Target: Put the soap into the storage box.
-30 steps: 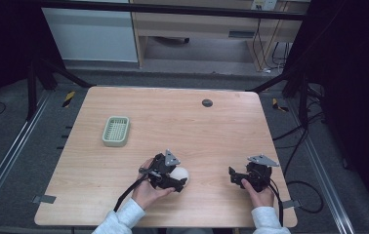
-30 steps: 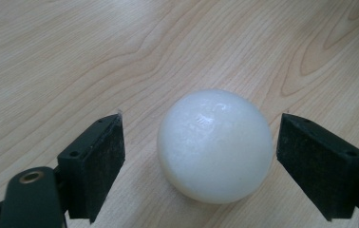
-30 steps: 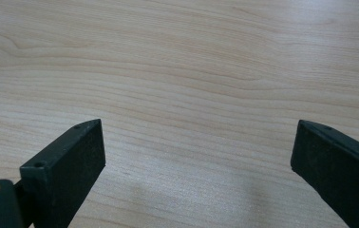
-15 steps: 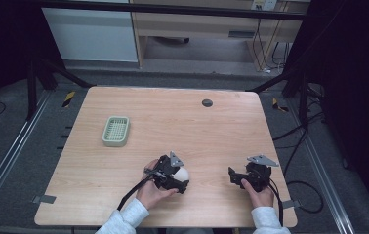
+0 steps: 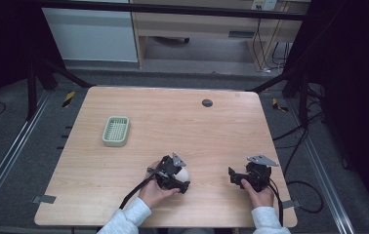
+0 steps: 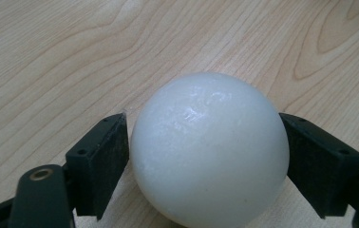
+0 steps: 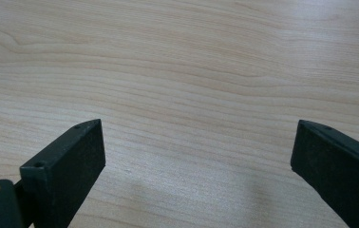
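Two tools sit low over the near part of the wooden table (image 5: pixel 173 122), each held in one hand. The left tool (image 6: pixel 206 156) has a white ball (image 6: pixel 209 149) between its two black jaws. Its jaws have just been closing, and now both pads sit right against the sides of the ball, pinching it. The ball rests on the table, near the front edge and a bit left of the middle, seen from the high view as a white ball (image 5: pixel 184 174) at the left tool (image 5: pixel 178 179). The right tool (image 7: pixel 196 156) has its jaws spread wide with bare wood between them. It stays well apart from the ball. A small green basket (image 5: pixel 116 131) lies farther back on the left, and a dark round spot (image 5: pixel 207 103) sits near the far edge.
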